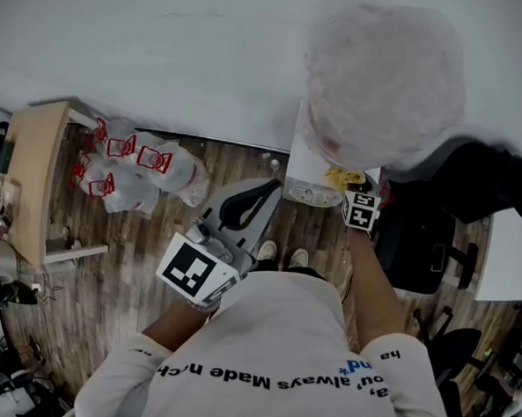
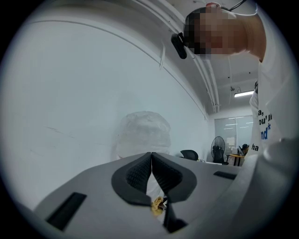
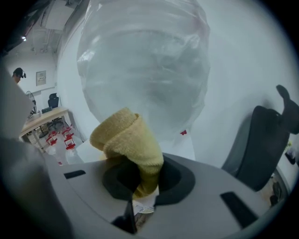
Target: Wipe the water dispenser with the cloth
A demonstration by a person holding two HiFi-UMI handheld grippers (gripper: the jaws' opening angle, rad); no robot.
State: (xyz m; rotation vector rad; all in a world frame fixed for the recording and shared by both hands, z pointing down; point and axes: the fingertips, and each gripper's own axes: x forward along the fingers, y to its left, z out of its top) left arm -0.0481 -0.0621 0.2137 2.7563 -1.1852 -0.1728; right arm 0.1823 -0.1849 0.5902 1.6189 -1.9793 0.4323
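- Below you, the wood-plank floor [image 1: 125,274] carries everything.
- The white water dispenser [image 1: 308,181] stands on it against the wall.
- Bagged bottles with red labels [image 1: 140,174] lie left of it, beside a wooden desk [image 1: 29,180].
- A black office chair [image 1: 426,244] stands to its right.

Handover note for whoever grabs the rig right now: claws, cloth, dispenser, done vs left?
Right claw: shut on the yellow cloth, held up next to the bagged bottle on top of the dispenser.
Left claw: shut, empty, held back from the dispenser and pointing toward it.
Done: the cloth is gripped and at the dispenser's top. I cannot tell whether it touches the surface.
Left: the wiping itself. The pictures show no wiped area, so treat the whole dispenser as not yet done.
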